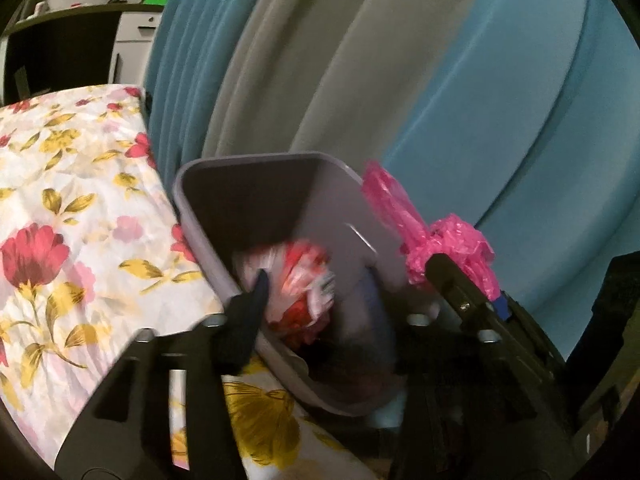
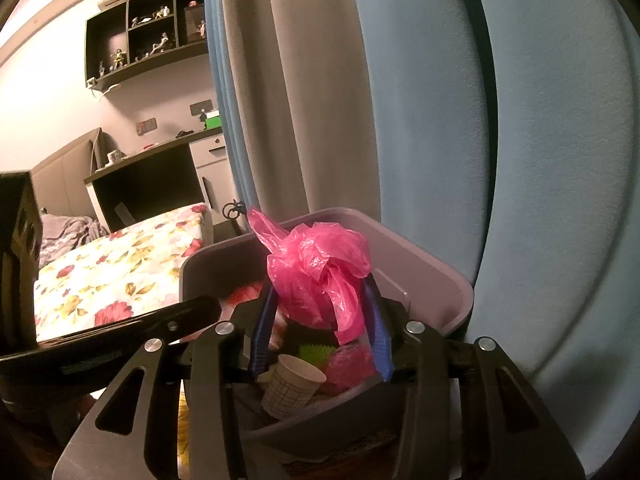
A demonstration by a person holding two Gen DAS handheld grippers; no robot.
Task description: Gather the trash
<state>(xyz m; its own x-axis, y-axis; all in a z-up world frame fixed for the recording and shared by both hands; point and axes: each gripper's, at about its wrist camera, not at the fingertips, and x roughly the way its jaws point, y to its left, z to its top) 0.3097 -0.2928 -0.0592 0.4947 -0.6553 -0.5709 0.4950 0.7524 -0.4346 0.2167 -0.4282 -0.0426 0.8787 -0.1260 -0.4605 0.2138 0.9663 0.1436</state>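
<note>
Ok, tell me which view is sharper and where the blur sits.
Right wrist view: sharper, the crumpled pink plastic bag and white paper cup read crisply. Left wrist view: motion blur smears the red-and-white plastic wrapper inside the grey plastic bin. Both views: fisheye bends the blue-and-grey curtains.

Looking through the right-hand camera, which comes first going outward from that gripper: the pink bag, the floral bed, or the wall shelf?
1. pink plastic bag: between the right gripper's blue fingers, above the grey bin.
2. floral bedspread: left, beyond the bin.
3. wall shelf: upper left, across the room.
</note>
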